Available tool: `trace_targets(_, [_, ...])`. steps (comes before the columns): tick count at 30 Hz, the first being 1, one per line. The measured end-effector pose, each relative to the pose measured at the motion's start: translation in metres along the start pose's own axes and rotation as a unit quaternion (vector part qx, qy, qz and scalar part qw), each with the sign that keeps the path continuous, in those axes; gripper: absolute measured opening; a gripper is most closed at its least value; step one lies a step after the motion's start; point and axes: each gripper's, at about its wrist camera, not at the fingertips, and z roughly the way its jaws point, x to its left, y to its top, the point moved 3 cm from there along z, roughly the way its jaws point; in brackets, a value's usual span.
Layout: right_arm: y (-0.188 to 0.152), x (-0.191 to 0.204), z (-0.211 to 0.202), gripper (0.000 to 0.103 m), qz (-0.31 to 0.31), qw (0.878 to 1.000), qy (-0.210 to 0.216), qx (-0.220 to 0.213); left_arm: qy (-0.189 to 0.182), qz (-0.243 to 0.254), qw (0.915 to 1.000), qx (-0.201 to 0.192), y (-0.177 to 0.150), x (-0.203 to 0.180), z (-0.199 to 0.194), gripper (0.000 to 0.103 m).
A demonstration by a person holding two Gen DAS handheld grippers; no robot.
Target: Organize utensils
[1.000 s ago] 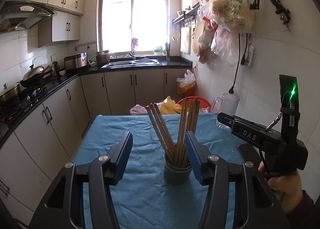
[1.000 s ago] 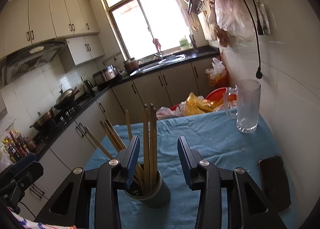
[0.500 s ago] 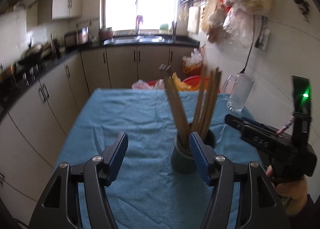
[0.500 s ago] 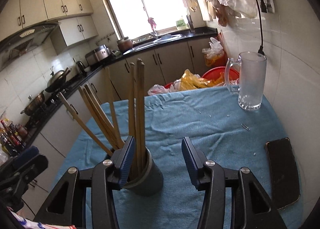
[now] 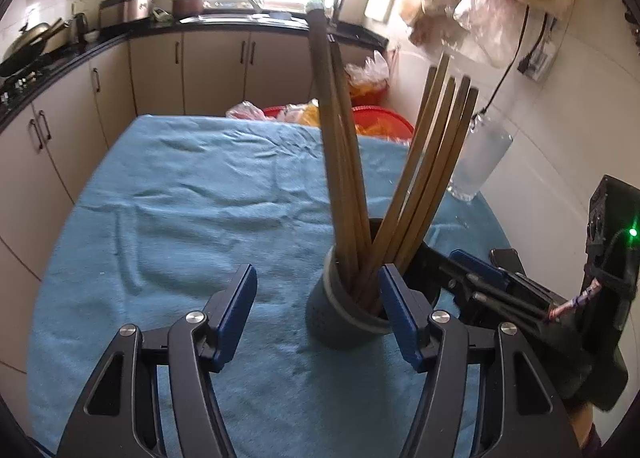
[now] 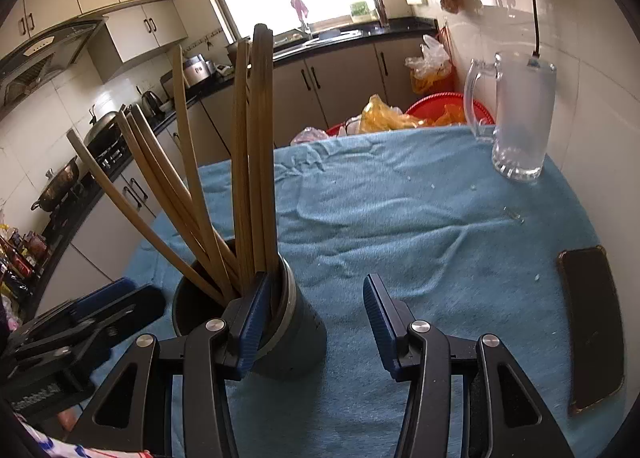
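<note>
A dark grey utensil holder [image 5: 340,314] stands on the blue cloth [image 5: 180,198], with several brown chopsticks [image 5: 340,162] fanned out of it. My left gripper [image 5: 318,310] hangs just short of it with its jaws closing; the holder sits past the tips, close to the right finger, and no pad presses on it. My right gripper [image 6: 316,322] is open. Its left finger [image 6: 252,322] stands in front of the holder [image 6: 296,330] and the chopsticks [image 6: 256,162], and its gap shows only cloth. Each gripper shows in the other's view: the right gripper [image 5: 476,278] and the left gripper [image 6: 100,306].
A frosted glass mug [image 6: 520,122] stands at the far right of the table by the tiled wall. A dark phone [image 6: 592,334] lies at the right edge. A red basin [image 5: 380,122] with plastic bags sits beyond the far edge. Kitchen cabinets run along the left.
Both grippers have come down and closer to the holder, which now looms larger. Both views have tipped downward. The right gripper's jaws have widened a little.
</note>
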Motion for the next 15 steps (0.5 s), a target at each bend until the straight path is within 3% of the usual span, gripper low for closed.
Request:
trace_targets(3, [-0.002,0.001,0.003,0.042,0.005,1.0,0.013,0.006,-0.012,-0.003,0.9995,0.03,-0.002,-0.002,0.016,0.028])
trace_targets(7, [0.0,0.01,0.002,0.014,0.0,1.0,0.03,0.011,-0.041,-0.019,0.9984,0.034,0.0,-0.006,0.02,0.012])
trace_targets(10, [0.0,0.017,0.001,0.013,-0.006,1.0,0.017,0.009,-0.029,-0.02,0.9989,0.031,0.0,-0.009,0.019,0.011])
trace_targets(15, [-0.002,0.014,-0.006,0.012,0.011,0.999,0.035,0.012,-0.043,-0.042,0.9975,0.036,-0.003,-0.003,0.015,0.008])
